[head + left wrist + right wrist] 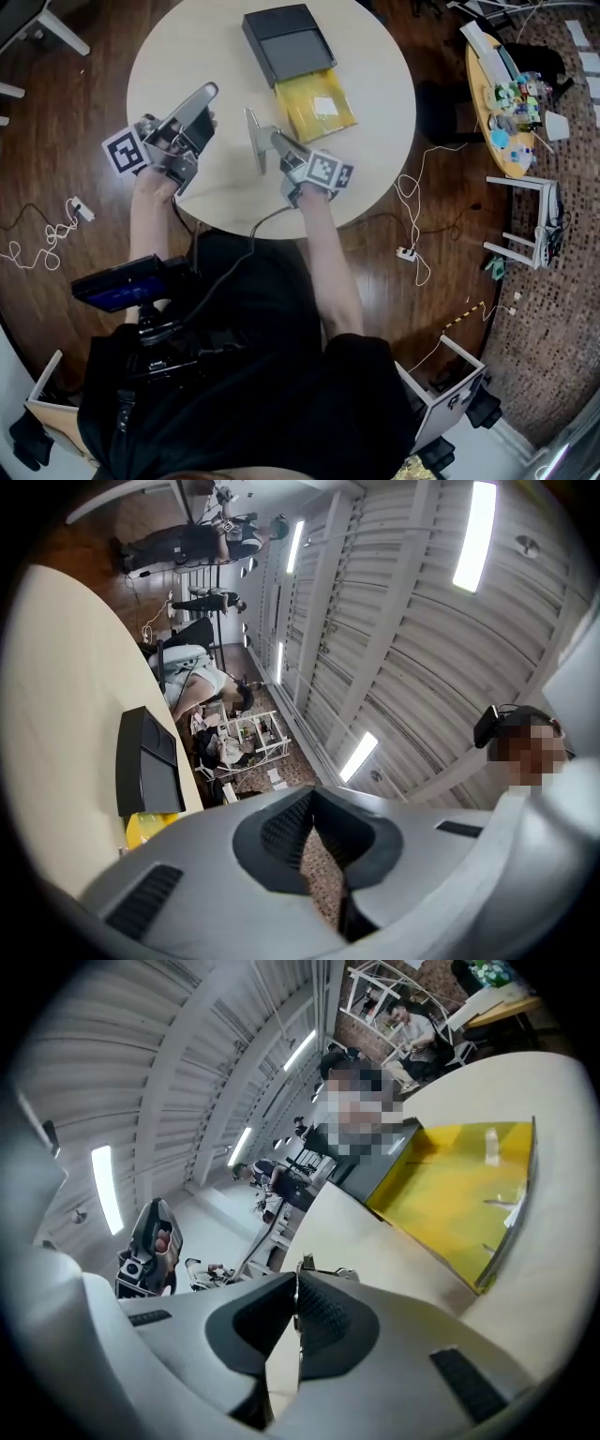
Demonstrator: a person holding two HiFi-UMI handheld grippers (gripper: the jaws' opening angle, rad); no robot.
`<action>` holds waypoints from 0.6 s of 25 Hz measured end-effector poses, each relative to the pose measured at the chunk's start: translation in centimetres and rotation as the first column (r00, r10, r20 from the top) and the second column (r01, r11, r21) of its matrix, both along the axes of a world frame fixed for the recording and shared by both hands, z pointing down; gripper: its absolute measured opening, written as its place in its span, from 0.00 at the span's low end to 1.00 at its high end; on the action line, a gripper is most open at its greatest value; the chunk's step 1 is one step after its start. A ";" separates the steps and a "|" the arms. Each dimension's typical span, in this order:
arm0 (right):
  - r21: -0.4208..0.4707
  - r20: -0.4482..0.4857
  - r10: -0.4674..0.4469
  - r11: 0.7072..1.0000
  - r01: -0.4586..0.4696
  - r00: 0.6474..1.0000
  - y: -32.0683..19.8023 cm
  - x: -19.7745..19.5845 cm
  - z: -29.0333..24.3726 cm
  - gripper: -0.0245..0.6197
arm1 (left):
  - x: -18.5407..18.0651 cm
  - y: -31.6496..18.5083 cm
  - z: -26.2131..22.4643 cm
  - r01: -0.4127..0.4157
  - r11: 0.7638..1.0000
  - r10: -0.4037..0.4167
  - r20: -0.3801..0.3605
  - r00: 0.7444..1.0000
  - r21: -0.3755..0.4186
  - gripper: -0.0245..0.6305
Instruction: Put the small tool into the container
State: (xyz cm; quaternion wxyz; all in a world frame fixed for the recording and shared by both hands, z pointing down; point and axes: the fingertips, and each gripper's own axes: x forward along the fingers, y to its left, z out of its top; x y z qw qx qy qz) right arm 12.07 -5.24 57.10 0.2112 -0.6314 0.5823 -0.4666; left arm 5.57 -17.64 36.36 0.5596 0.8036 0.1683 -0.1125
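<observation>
Head view: a round cream surface [187, 56] on a dark wood floor, seen from above. A black box [286, 42] lies toward the surface's 12 o'clock. An open yellow container [314, 108] touches its near end, just right of centre. The left claw [208, 91] is at about 9 o'clock and points toward 1 o'clock, its jaws together. The right claw [255, 127] is near the centre, with the container at its 2 o'clock, near it but apart from it. The small tool is too small to make out from here. Left gripper view: the left claw [312, 799] tilts up toward the ceiling. Its dark pads meet at the tips and nothing is between them. The surface [66, 714] fills the 9 o'clock side, and the black box [145, 761] and a corner of the yellow container [145, 829] are at 8 o'clock. Right gripper view: the right claw [295, 1283] is closed on the small tool [323, 1270], a thin metal piece pinched between the pads with its end sticking out past the tips. It is held above the surface [375, 1241]. The yellow container [450, 1194] lies at 2 o'clock, with small pale items on its floor; the tool is outside it.
</observation>
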 end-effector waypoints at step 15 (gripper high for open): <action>0.100 -0.012 0.094 0.991 -0.092 0.996 0.3 3.5 -3.6 0.06 | 0.4 0.6 -0.6 -0.033 0.998 0.032 0.013 0.999 0.046 0.03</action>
